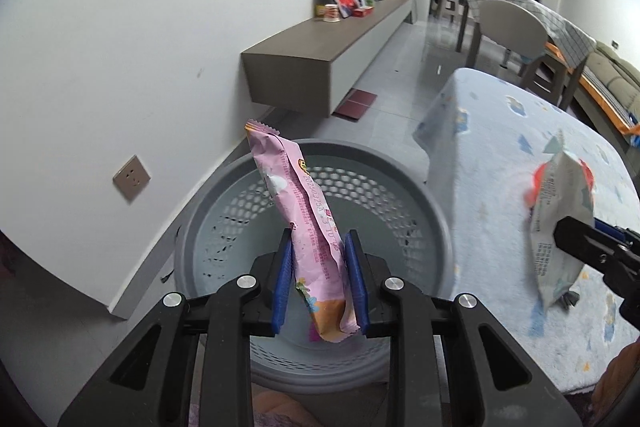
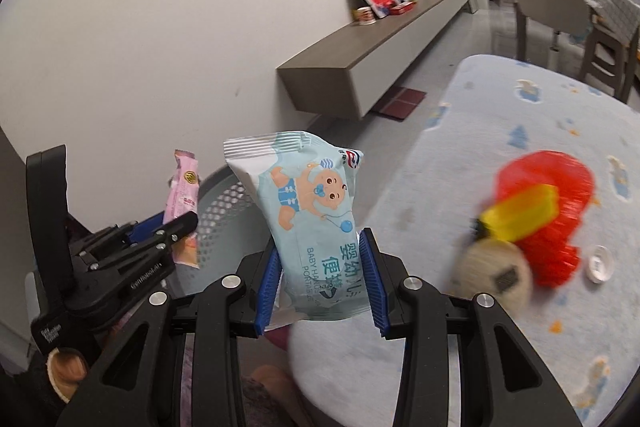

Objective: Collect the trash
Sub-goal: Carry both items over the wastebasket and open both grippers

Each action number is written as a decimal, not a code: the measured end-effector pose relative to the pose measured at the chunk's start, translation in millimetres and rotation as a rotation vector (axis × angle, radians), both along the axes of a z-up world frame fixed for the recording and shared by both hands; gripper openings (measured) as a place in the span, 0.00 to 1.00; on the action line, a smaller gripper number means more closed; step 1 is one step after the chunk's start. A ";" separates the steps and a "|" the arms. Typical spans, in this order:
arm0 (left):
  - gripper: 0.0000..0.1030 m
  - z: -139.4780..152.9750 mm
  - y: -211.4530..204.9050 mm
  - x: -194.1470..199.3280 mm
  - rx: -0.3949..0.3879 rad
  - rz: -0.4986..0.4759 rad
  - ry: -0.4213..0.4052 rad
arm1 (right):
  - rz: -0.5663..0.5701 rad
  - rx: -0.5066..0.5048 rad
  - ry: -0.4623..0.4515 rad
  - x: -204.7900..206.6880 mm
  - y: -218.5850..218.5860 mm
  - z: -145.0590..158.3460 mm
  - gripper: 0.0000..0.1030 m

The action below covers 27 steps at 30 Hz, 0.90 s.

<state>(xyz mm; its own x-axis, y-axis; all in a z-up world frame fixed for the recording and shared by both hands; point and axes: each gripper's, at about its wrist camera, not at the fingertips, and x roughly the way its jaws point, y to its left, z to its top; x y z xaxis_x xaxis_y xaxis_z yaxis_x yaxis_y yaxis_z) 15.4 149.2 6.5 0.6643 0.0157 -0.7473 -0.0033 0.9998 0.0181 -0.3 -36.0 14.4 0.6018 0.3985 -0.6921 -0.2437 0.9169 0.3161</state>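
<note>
Left hand-held gripper [image 1: 320, 275] is clamped on pink wrapper [image 1: 296, 211], held upright directly over basket [image 1: 436, 227]; right hand-held gripper [image 2: 322, 275], gripping wipes pack [image 2: 316, 227], is off to the basket's side.

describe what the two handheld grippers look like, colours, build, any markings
Both are alike: the left gripper and right gripper have matte black angular linkage arms with triangular cutouts and round silver pivot bolts. Their two fingers carry ribbed blue pads. In the right wrist view, the left gripper's black body shows small white lettering, too small to read. No cables visible.
</note>
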 end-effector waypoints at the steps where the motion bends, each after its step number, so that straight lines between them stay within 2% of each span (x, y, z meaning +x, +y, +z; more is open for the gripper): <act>1: 0.25 -2.9 5.1 1.9 0.001 0.011 0.003 | 0.014 0.003 0.004 6.7 9.7 -2.3 0.36; 7: 0.25 -21.2 32.3 11.7 -0.007 0.068 0.050 | 0.087 -0.010 0.036 37.6 53.1 -17.4 0.36; 14: 0.25 -34.2 54.5 15.2 -0.011 0.128 0.088 | 0.142 -0.035 0.074 60.2 84.6 -32.9 0.36; 22: 0.26 -48.0 68.0 20.0 -0.029 0.154 0.131 | 0.148 -0.038 0.110 70.2 93.0 -48.0 0.36; 27: 0.32 -50.0 69.9 19.8 -0.027 0.160 0.135 | 0.140 -0.031 0.116 74.8 89.4 -49.1 0.38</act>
<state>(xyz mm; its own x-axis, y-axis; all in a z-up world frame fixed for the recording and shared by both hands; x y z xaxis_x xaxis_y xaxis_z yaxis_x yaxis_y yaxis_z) 35.3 219.1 -43.6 0.5485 0.0915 -0.8311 -0.1611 0.9869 0.0024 74.5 53.4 -34.6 0.4576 0.4503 -0.7667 -0.3334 0.8863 0.3215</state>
